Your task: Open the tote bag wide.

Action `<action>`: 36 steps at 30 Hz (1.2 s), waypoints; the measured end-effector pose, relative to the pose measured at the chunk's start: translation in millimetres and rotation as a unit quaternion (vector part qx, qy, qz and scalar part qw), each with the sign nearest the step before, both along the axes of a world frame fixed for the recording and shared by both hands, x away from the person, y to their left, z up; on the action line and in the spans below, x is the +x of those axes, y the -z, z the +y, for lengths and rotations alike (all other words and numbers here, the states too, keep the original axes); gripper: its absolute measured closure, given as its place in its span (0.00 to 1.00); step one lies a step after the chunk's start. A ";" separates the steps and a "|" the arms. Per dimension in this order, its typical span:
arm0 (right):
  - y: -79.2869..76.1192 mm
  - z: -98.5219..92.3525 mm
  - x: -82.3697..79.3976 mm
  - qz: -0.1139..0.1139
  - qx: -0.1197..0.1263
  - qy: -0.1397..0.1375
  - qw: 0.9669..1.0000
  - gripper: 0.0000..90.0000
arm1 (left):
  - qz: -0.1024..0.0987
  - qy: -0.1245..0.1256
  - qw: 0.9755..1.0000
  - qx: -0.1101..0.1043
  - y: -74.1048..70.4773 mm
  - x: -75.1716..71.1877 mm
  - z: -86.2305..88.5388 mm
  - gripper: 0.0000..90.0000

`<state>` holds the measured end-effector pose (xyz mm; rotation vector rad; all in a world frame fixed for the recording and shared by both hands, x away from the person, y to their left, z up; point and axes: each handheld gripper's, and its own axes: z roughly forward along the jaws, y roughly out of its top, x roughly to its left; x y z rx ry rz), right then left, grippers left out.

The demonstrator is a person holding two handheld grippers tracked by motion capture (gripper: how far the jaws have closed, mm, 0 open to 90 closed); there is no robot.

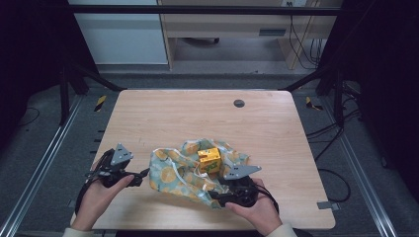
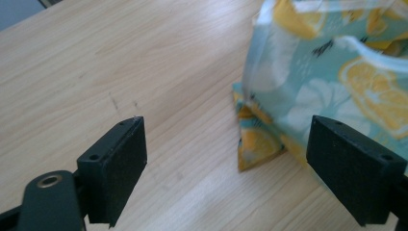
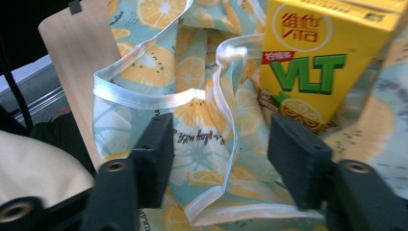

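The yellow cardboard drink carton [image 3: 308, 62] is cut off by the right gripper view's top edge, its base hidden in folds of the teal, orange-slice-patterned fabric bag [image 3: 202, 120]. The bag's small dark lettering is too blurred to read. In the left gripper view, that bag [image 2: 332, 82] runs off the top and right edges.

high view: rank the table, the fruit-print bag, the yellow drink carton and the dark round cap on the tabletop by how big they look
1. Table
2. Fruit-print bag
3. Yellow drink carton
4. Dark round cap, which lies farther from the camera yet still looks clearly smaller than the carton.
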<state>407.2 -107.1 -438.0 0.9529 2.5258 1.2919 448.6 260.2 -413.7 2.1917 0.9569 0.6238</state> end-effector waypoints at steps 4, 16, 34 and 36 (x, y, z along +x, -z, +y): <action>-7.3 -7.1 -3.3 -0.012 0.008 0.010 1.000 0.39 | -0.001 0.014 1.000 0.005 -6.3 4.6 -10.2 0.15; -30.8 -28.7 4.3 -0.047 0.028 0.058 0.997 0.40 | 0.011 0.037 0.999 0.008 -16.9 32.8 -43.4 0.15; -27.4 -25.1 44.8 -0.049 -0.055 0.096 0.993 0.38 | 0.032 0.056 0.998 0.029 -7.4 48.1 -67.1 0.50; -25.6 -23.2 50.4 -0.045 -0.064 0.098 0.992 0.37 | 0.034 0.062 0.997 0.034 -7.7 45.8 -68.2 0.61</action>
